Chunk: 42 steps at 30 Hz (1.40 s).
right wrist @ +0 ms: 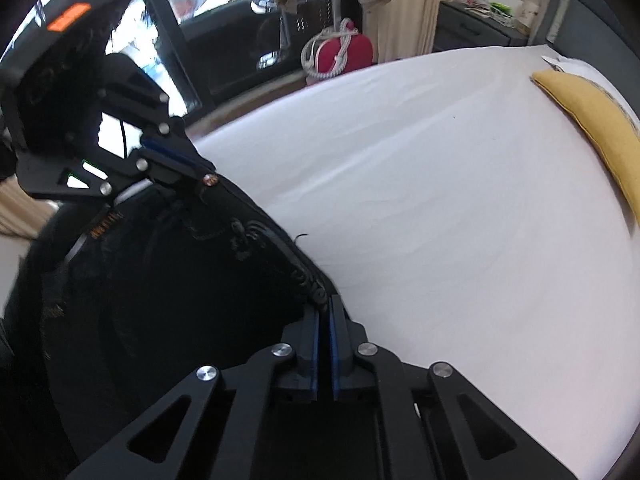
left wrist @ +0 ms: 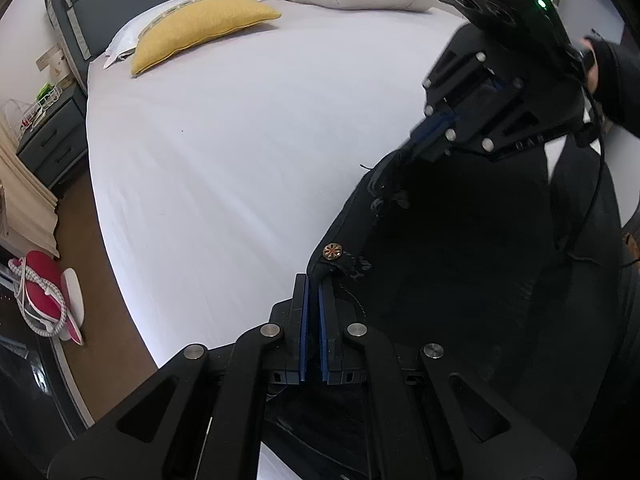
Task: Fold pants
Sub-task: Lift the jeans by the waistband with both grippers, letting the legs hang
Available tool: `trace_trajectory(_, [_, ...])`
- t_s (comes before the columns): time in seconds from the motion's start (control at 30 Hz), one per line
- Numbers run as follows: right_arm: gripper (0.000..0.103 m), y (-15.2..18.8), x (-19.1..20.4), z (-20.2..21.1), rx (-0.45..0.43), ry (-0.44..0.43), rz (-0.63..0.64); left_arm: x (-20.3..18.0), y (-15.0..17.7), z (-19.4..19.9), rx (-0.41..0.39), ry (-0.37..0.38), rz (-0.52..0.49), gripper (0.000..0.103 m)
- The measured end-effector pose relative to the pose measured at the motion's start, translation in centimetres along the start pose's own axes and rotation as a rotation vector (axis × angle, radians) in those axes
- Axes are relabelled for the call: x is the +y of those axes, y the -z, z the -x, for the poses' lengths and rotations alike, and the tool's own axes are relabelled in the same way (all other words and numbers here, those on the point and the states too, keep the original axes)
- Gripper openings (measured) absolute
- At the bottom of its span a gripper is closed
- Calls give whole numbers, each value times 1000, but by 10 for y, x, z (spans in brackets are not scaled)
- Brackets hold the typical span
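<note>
Pants [left wrist: 460, 264], black with a brass waist button [left wrist: 333, 251], hang at the near edge of the bed [left wrist: 248, 152], their waistband stretched between the two tools while the rest of the cloth droops below. The left gripper [left wrist: 313, 284] has its jaws clenched on the waistband just beside the button; the right gripper [right wrist: 324, 308] has its jaws clenched on the waistband further along, where dark stitching shows. The step in hand looks like carrying the garment out over the white sheet to spread it. To do that well, I judge both hands should keep the waistband taut and level, travel together toward the open middle of the bed, well short of the yellow pillow [left wrist: 200, 28], and lower the legs first so the fabric lies flat without bunching.
</note>
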State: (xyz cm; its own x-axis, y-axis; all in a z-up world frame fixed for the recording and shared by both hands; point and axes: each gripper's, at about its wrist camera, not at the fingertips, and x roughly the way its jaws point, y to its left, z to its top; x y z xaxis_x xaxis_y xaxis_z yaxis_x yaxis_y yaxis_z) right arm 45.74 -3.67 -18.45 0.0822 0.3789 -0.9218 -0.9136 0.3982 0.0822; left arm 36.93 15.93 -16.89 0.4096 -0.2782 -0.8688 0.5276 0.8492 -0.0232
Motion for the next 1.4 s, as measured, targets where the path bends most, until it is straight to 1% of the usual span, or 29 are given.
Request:
trace_trajectory(0.13, [6,16,30,6,-19,-50,3,-12,10,18,-6,11,-10,3])
trace_trajectory(0.23, [6,26,59,11,-9,-96,26,-24,20,30,1,19,-30,3])
trace_trajectory(0.33, [6,45,90,18,27,-112,69,-49,39,44,11,23,-82,3])
trace_trajectory(0.4, [6,59,110,22,55,-120,98,-70,53,52,15,28,-119,3])
trace_trajectory(0.47, [6,77,134,25,86,-114,123,-98,69,59,27,35,-179,3])
trace_trajectory(0.53, [6,89,156,25,112,-86,161,-117,80,58,42,37,-221,3])
trace_trajectory(0.57, [6,91,165,23,121,-71,173,-128,88,58,52,42,-238,3])
trace_trajectory(0.6, [6,98,178,24,132,-44,194,-135,94,58,59,47,-249,3])
trace_trajectory(0.63, [6,103,187,24,136,-31,205,-150,106,61,65,48,-263,3])
trace_trajectory(0.73, [6,120,215,28,143,3,238,-166,126,62,82,82,-262,3])
trace_trajectory(0.8, [6,125,235,26,146,23,258,-177,140,63,96,97,-262,3])
trace_trajectory(0.9, [6,131,269,14,160,90,315,-190,157,61,116,108,-268,3])
trace_trajectory(0.97, [6,137,286,8,164,119,334,-192,163,59,123,110,-269,3])
trace_trajectory(1.03, [6,144,293,9,159,143,334,-188,161,58,125,106,-268,3])
trace_trajectory(1.13, [6,144,308,3,144,202,328,-193,162,62,126,94,-287,3])
trace_trajectory(1.23, [6,144,321,3,134,232,336,-198,163,62,133,88,-301,3])
trace_trajectory(1.27, [6,153,317,7,132,235,334,-203,164,62,135,88,-300,3])
trace_trajectory(1.33, [6,173,334,17,130,244,334,-206,162,57,139,88,-300,3])
trace_trajectory(1.4, [6,177,339,16,139,270,346,-213,161,58,139,85,-295,3])
